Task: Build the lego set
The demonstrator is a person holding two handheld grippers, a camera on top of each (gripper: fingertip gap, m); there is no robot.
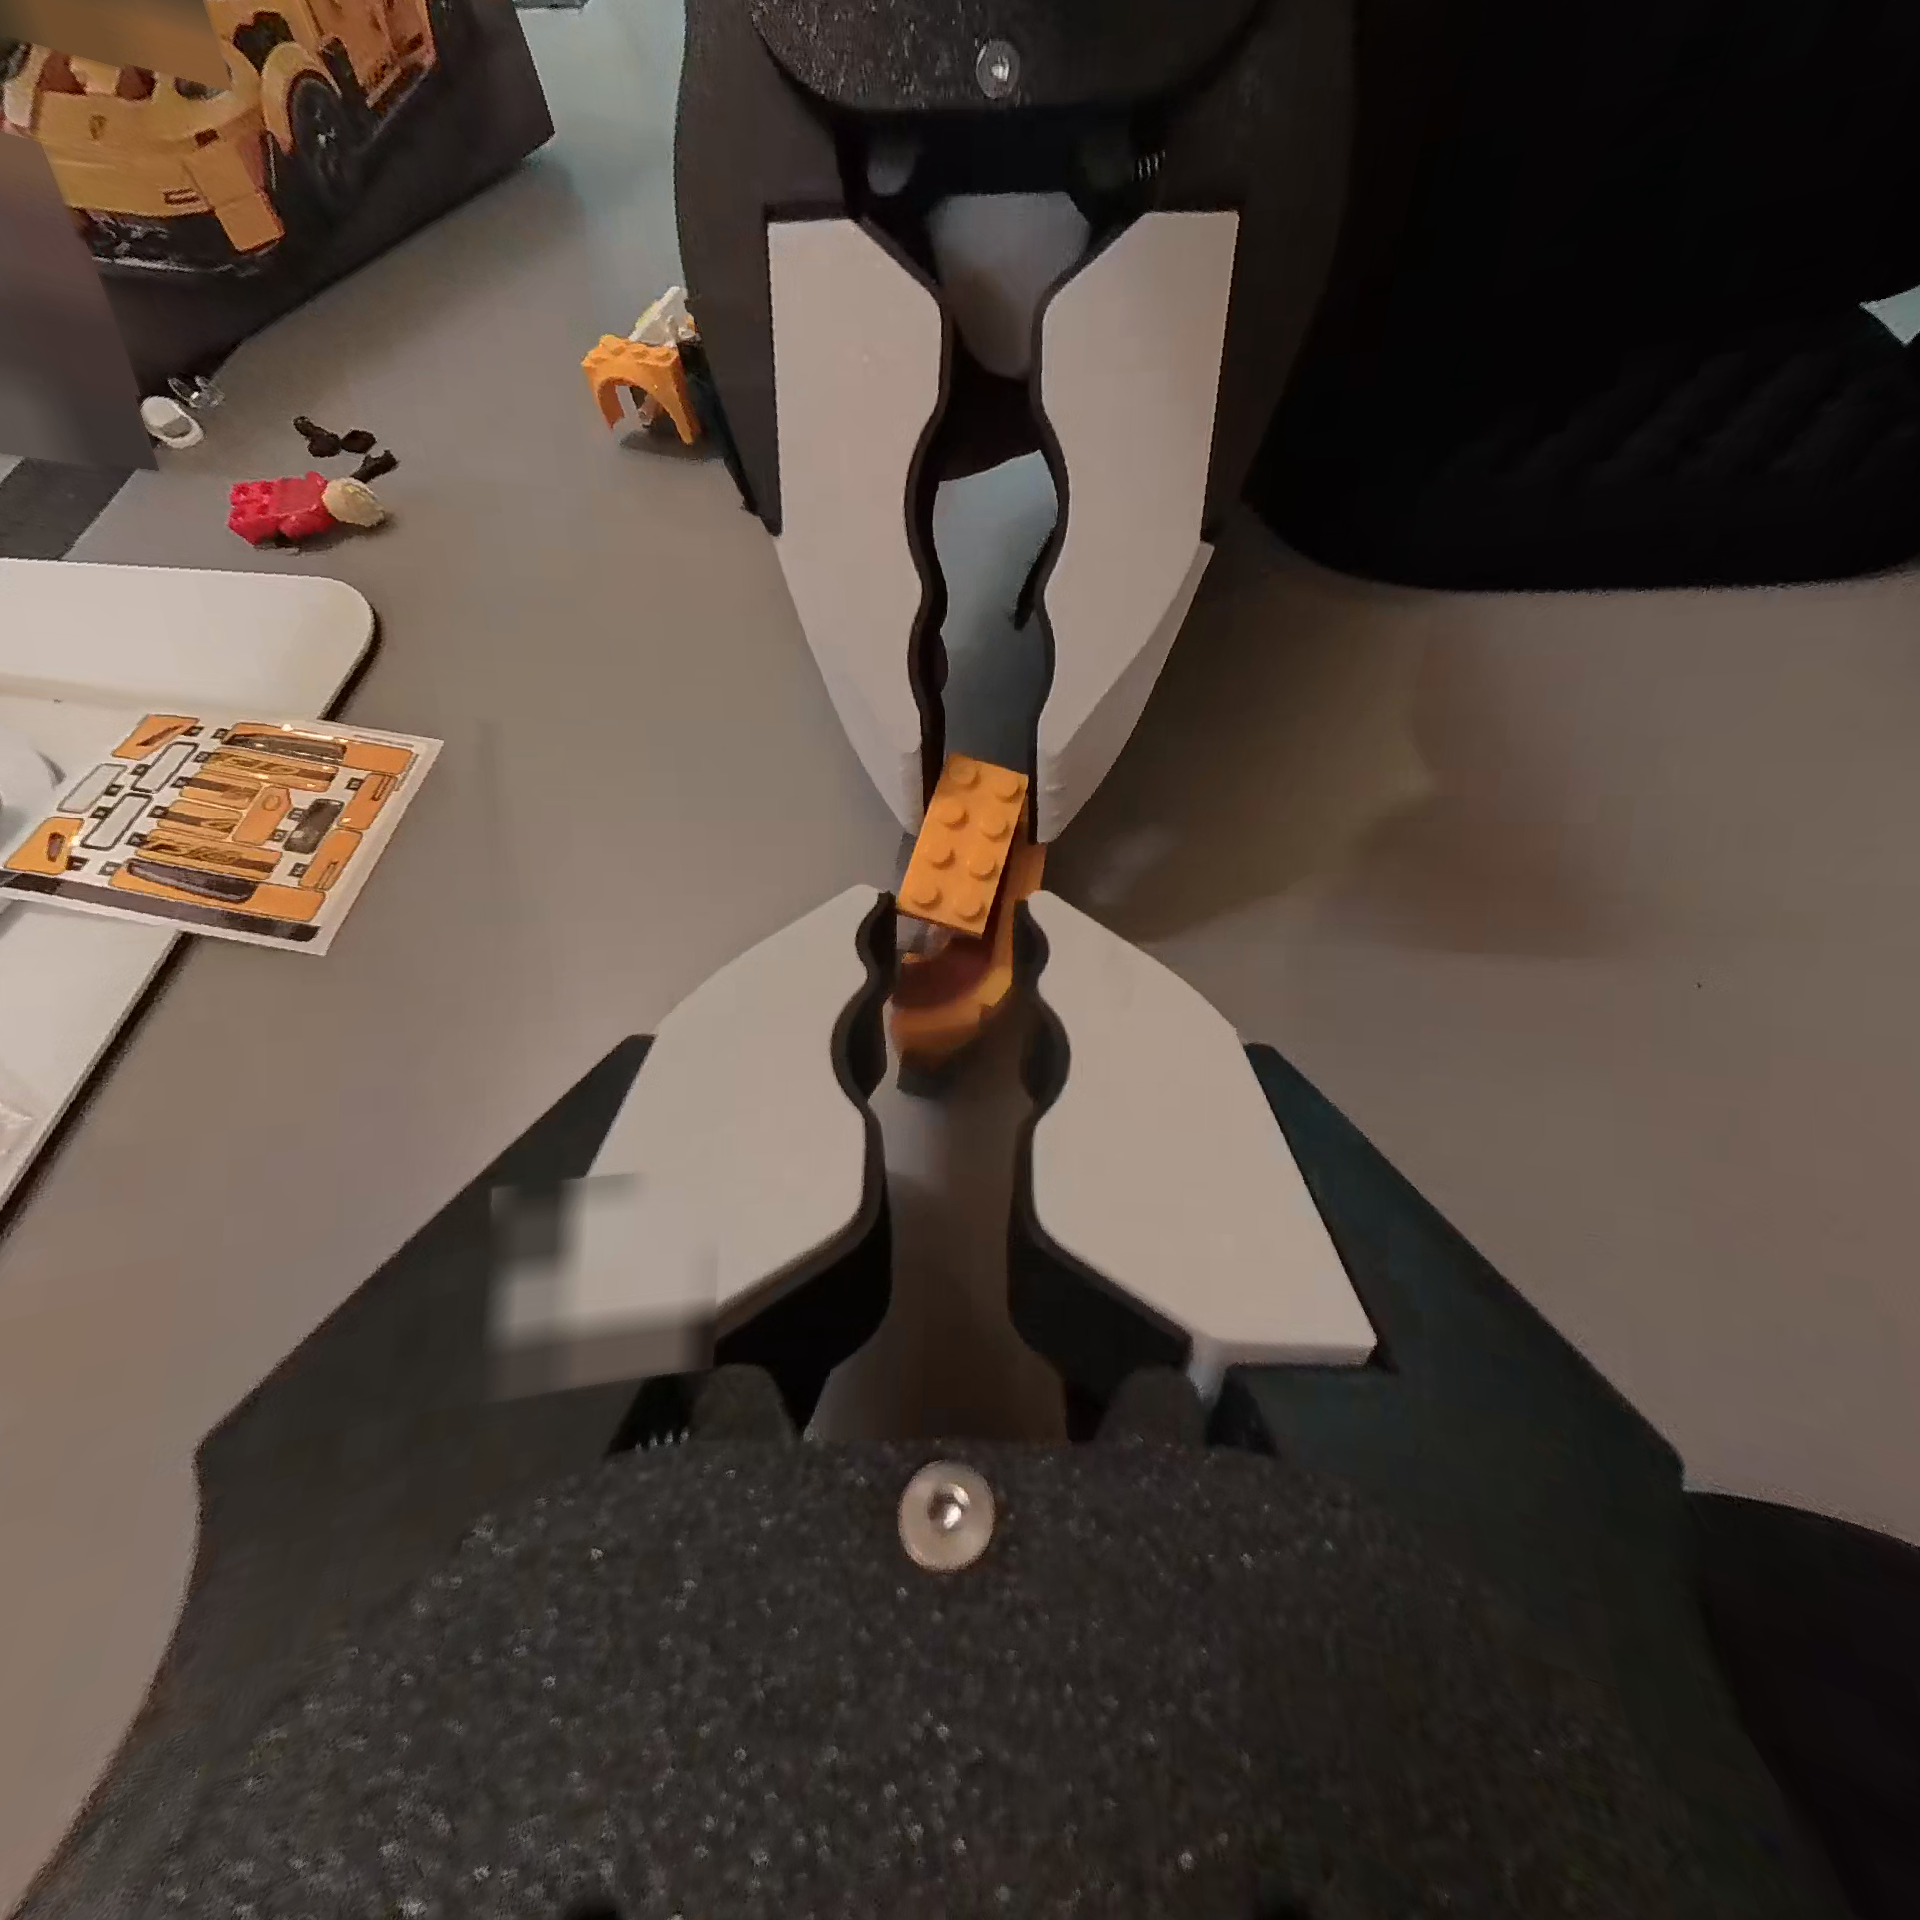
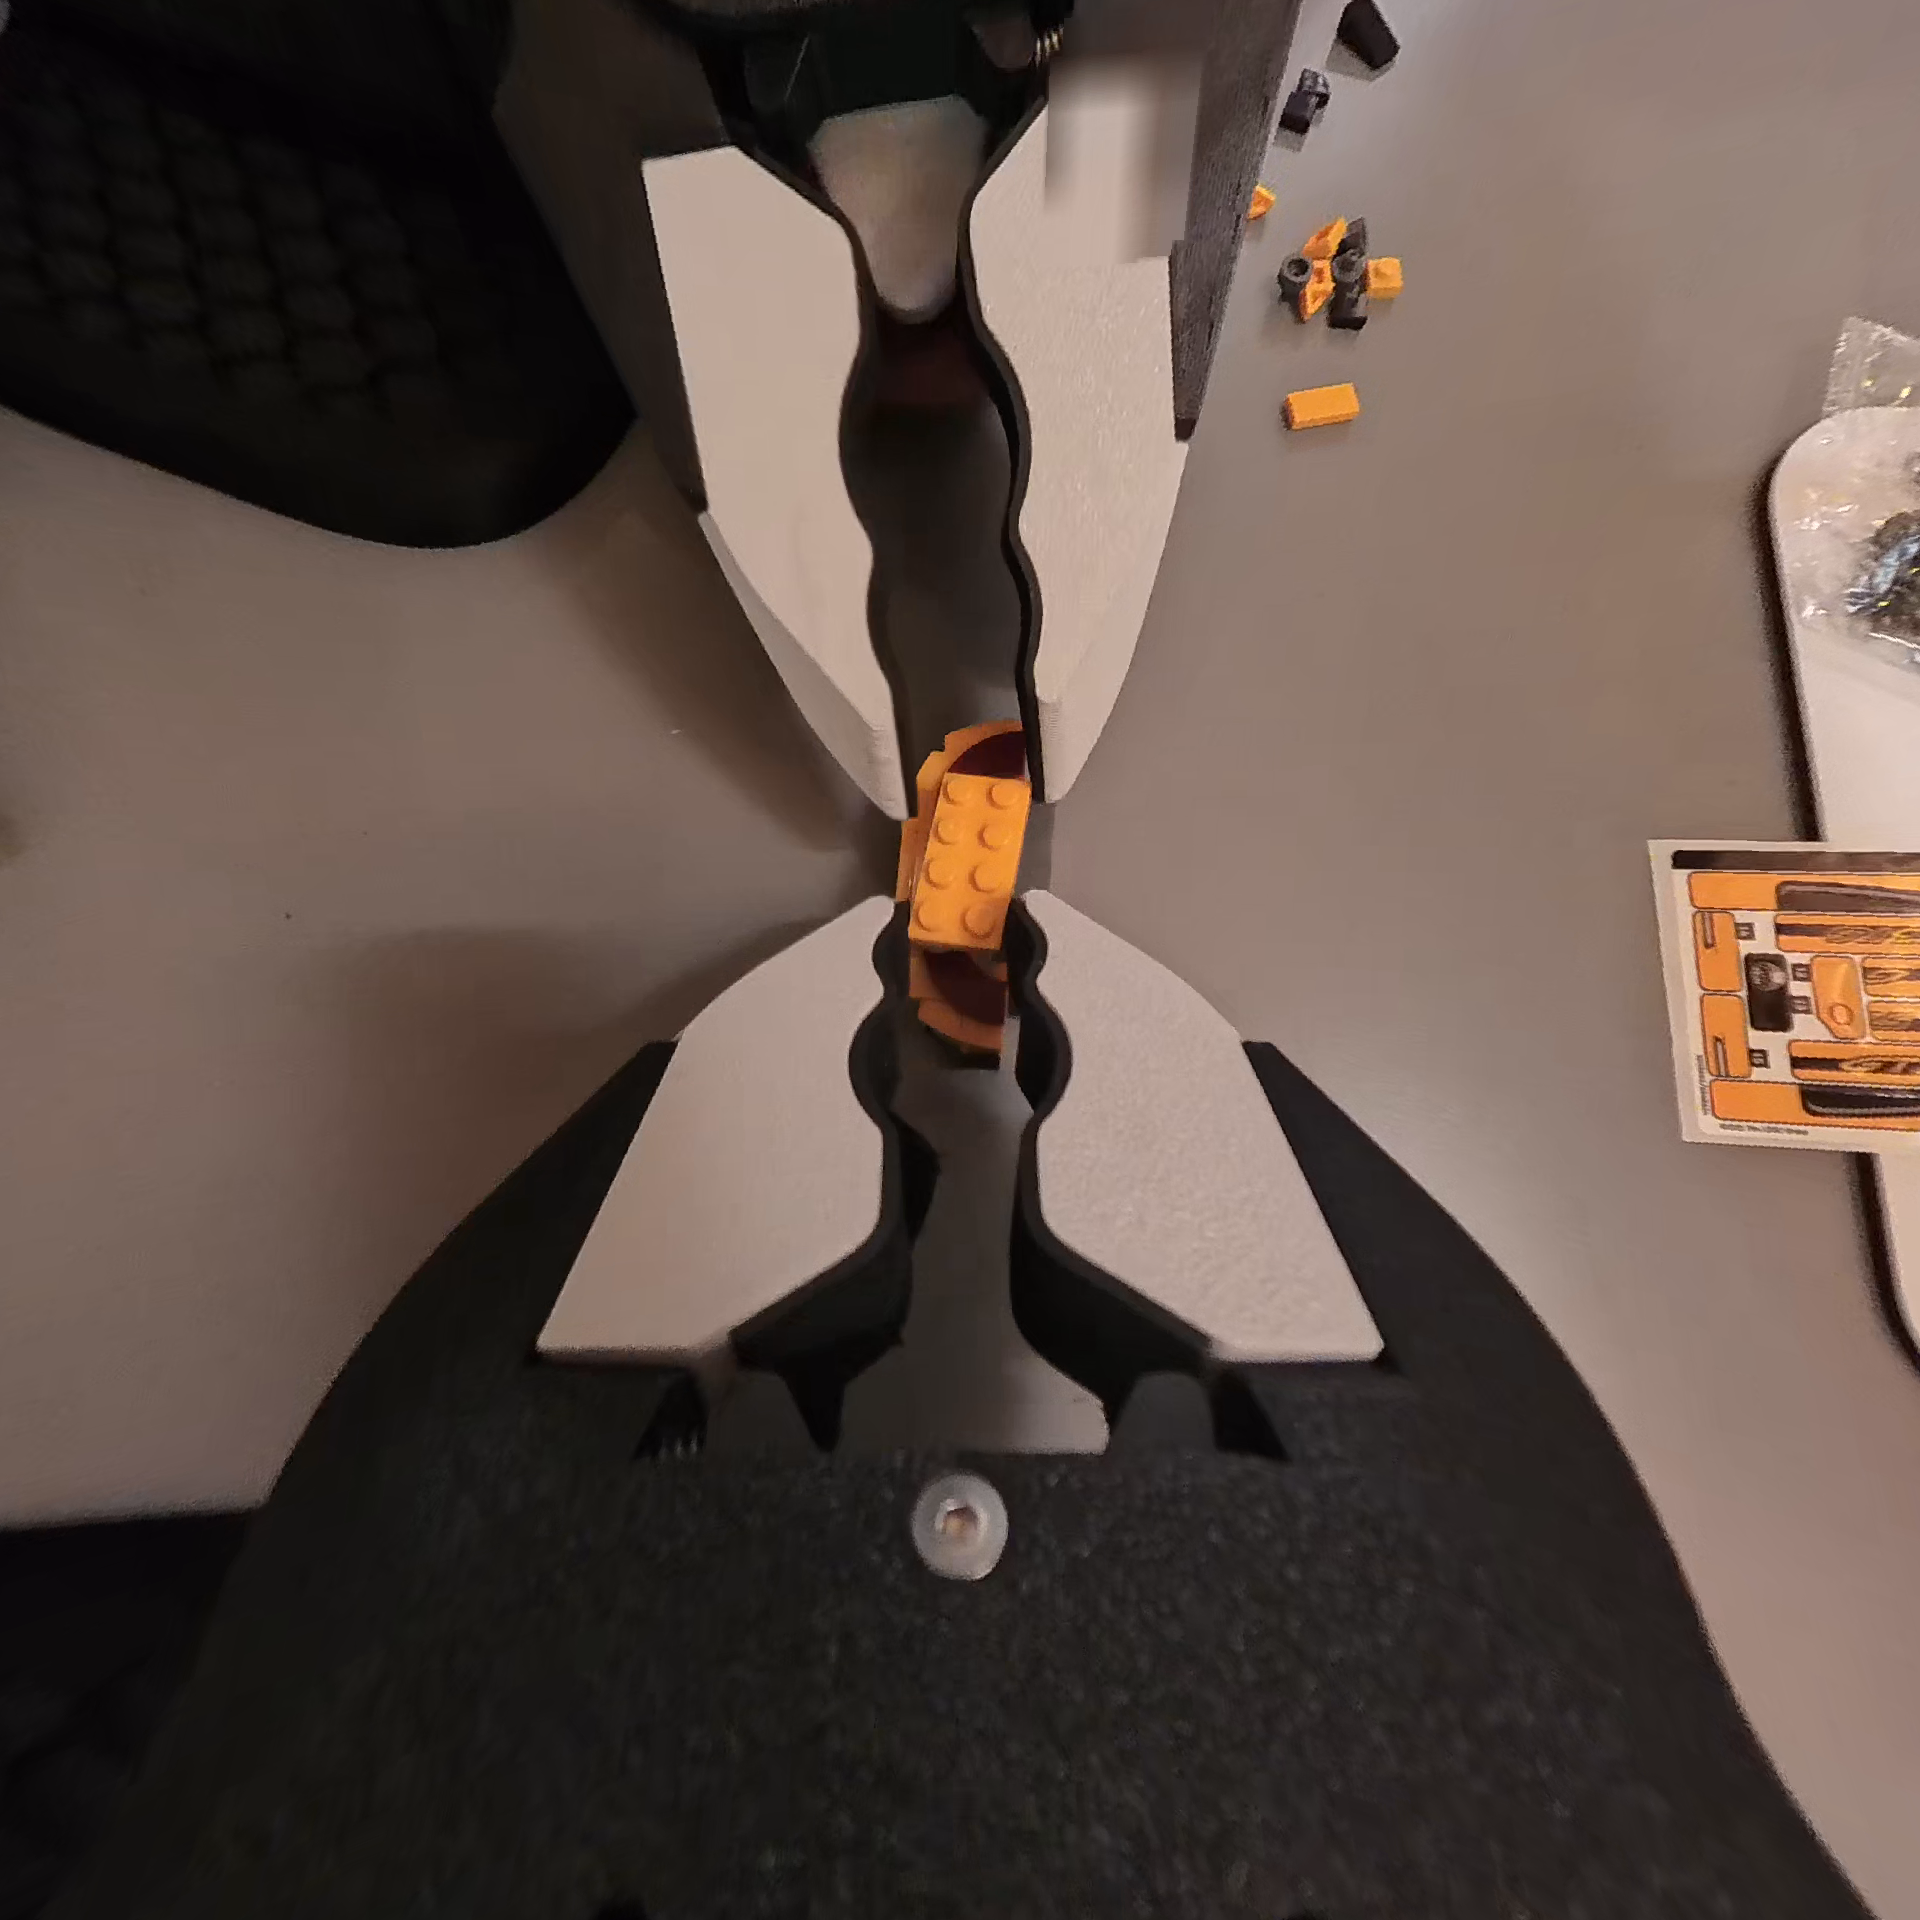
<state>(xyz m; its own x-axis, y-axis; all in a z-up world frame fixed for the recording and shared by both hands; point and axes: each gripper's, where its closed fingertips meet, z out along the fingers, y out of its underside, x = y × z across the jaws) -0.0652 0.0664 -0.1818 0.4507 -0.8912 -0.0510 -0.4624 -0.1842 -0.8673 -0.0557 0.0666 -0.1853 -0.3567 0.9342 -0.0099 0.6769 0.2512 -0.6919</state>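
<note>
An orange studded plate (image 1: pixel 964 847) sits on an orange wheel-arch piece (image 1: pixel 951 1013) with a dark red inside. Together they form one small assembly, held above the grey table between two grippers that face each other tip to tip. My left gripper (image 1: pixel 956 935) is shut on the arch end of it. My right gripper (image 1: pixel 977 795) comes from the far side and is shut on the other end. In the right wrist view the plate (image 2: pixel 964 873) lies between my right gripper (image 2: pixel 958 920) and the left gripper (image 2: pixel 971 790).
The set's box (image 1: pixel 208 156) stands at the back left. A sticker sheet (image 1: pixel 229 821) (image 2: pixel 1797 997) overlaps a white tray (image 1: pixel 156 644) (image 2: pixel 1849 790). Loose parts lie about: an orange arch (image 1: pixel 639 390), a red piece (image 1: pixel 275 509), small orange and black bits (image 2: pixel 1340 270). A black fabric object (image 2: pixel 260 260) sits nearby. The grippers are tip to tip, or close to it. Both grippers' tips are roughly 20 cm from the black fabric object (image 2: pixel 260 260).
</note>
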